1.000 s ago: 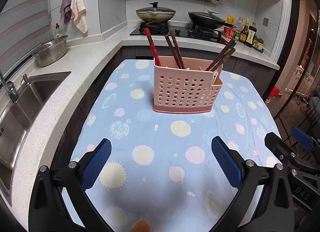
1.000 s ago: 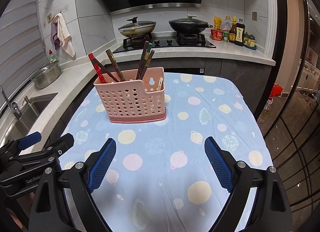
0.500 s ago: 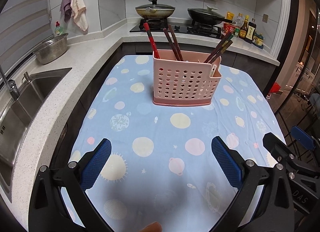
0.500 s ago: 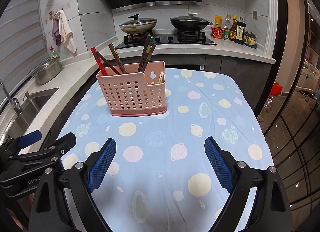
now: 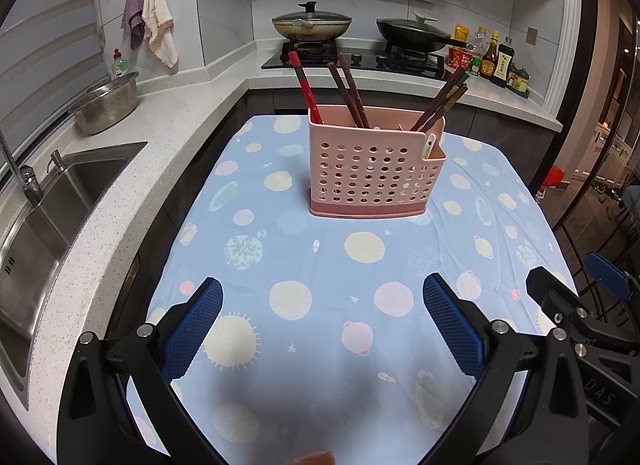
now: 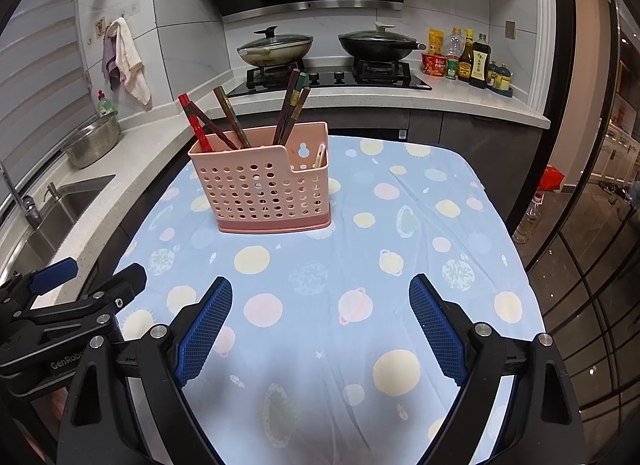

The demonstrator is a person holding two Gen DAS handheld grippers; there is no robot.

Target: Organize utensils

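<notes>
A pink perforated utensil holder [image 5: 374, 169] stands upright on the blue spotted tablecloth [image 5: 320, 265], also seen in the right wrist view [image 6: 264, 189]. Several dark and red chopsticks [image 5: 348, 89] stick up from it, leaning left and right [image 6: 290, 105]. A pale utensil tip [image 6: 319, 155] shows in its small side compartment. My left gripper [image 5: 322, 305] is open and empty, well short of the holder. My right gripper [image 6: 320, 305] is open and empty, also short of it and to its right.
A speckled white counter with a steel sink [image 5: 60, 201] and a metal colander bowl [image 5: 106, 107] runs along the left. A stove with two lidded pans [image 6: 276, 49] and sauce bottles [image 6: 468, 59] lies behind. The table's right edge drops to the floor.
Both grippers have pulled back and risen slightly from the holder, so it looks smaller and more of the cloth shows. Both stay open and empty.
</notes>
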